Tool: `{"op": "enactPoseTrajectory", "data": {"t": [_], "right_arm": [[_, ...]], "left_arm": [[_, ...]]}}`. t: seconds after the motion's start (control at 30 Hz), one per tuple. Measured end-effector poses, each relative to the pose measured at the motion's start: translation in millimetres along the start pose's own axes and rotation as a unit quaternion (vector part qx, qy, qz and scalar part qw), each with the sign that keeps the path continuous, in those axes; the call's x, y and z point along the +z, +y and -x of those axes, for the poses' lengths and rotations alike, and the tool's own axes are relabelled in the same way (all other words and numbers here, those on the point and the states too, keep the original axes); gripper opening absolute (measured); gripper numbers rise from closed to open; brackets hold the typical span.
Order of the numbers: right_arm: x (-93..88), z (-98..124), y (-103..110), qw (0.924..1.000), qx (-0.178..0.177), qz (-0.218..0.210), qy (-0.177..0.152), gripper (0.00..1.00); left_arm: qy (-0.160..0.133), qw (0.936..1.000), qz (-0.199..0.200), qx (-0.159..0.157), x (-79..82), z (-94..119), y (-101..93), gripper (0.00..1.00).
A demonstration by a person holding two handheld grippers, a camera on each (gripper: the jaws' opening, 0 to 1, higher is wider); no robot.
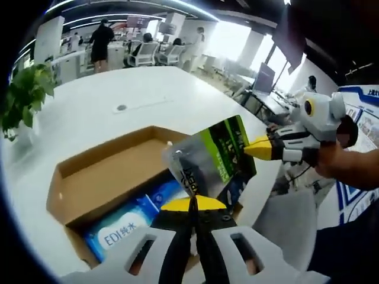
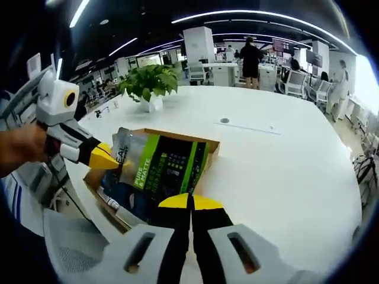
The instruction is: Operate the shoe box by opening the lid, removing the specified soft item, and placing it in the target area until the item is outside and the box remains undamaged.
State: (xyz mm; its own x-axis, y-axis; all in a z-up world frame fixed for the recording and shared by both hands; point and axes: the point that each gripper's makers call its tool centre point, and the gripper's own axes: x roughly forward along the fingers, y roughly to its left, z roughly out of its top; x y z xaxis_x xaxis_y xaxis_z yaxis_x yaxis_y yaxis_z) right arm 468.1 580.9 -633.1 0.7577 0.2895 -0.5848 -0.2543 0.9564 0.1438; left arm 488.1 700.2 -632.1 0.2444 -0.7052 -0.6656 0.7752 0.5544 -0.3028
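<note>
We get a bright, evenly lit office: ceiling light strips [image 2: 260, 13] curve hard at the fisheye edges, windows [image 1: 237, 38] blow out white upper right, and the white tabletop [image 2: 284, 160] glares a bit. Background's soft.

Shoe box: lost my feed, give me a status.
Both grippers, left and right, shut on green pouch, held above open shoe box. Blue wipes pack inside. Nothing in the way.
</note>
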Motion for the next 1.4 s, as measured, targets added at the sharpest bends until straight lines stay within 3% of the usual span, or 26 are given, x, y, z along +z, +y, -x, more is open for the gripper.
{"op": "enactPoseTrajectory", "data": {"t": [0.3,0.7,1.03,1.4], "right_arm": [[-9.6,17.6,-37.3,0.9997,-0.021,-0.009,0.001,0.0],[-24.8,30.9,-83.1,0.9986,-0.047,-0.024,0.007,0.0],[-35.5,31.1,-111.8,0.9974,-0.062,-0.035,0.012,0.0],[-45.5,17.3,-134.0,0.9969,-0.064,-0.037,0.026,0.0]], "left_arm": [[0.006,0.9997,-0.019,-0.017,13.6,-29.9,-28.0,0.0],[0.024,0.9985,-0.031,-0.039,19.4,-71.7,-56.3,0.0],[0.038,0.9974,-0.039,-0.046,23.8,-103.2,-65.3,0.0],[0.051,0.997,-0.037,-0.045,23.2,-130.6,-62.9,0.0]]}}
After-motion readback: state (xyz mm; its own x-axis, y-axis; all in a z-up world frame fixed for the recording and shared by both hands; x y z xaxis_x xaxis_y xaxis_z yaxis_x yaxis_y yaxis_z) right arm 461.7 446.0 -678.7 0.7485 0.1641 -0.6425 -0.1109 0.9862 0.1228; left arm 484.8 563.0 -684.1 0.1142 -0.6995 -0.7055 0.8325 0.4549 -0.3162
